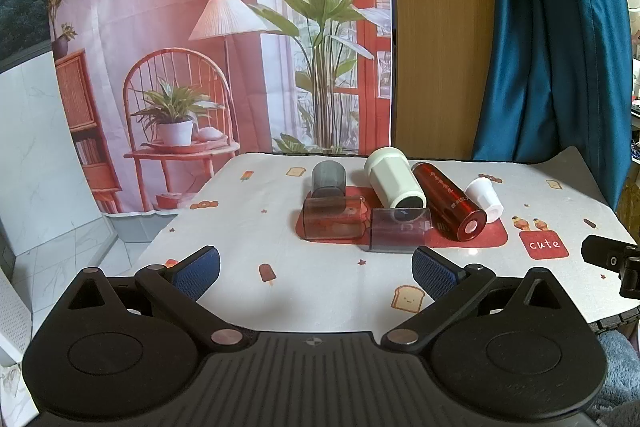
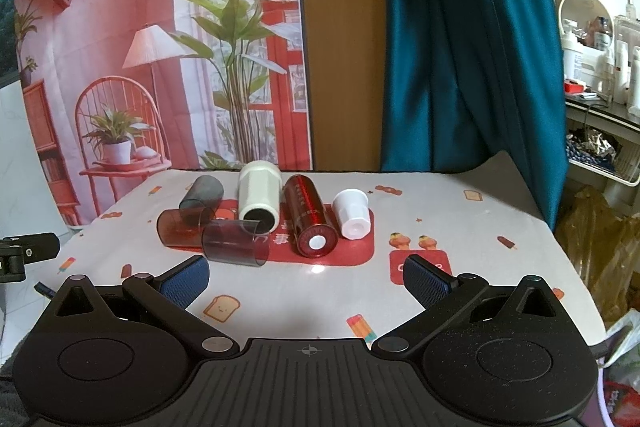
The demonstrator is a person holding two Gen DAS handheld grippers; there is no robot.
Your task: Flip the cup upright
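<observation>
Both grippers hover low over the near edge of the table (image 1: pixel 320 287), level and pointing forward at the group of cups. The left gripper (image 1: pixel 316 267) has its jaws spread wide and holds nothing; the right gripper (image 2: pixel 306 273) is likewise wide apart and empty.

All the cups lie on their sides on or around the red mat (image 2: pixel 352 251). From the right wrist view, the purple clear cup (image 2: pixel 234 241) is at 11 o'clock, nearest to the left finger pad (image 2: pixel 184 281). Behind it lie a reddish clear cup (image 2: pixel 180 227) and a grey clear cup (image 2: pixel 202 195), touching each other. The pale green cup (image 2: pixel 258 197) lies at 12 o'clock with its dark mouth facing the camera. The red metallic bottle (image 2: pixel 308 219) is just beside it, and the small white cup (image 2: pixel 352 213) is at 1 o'clock.
</observation>
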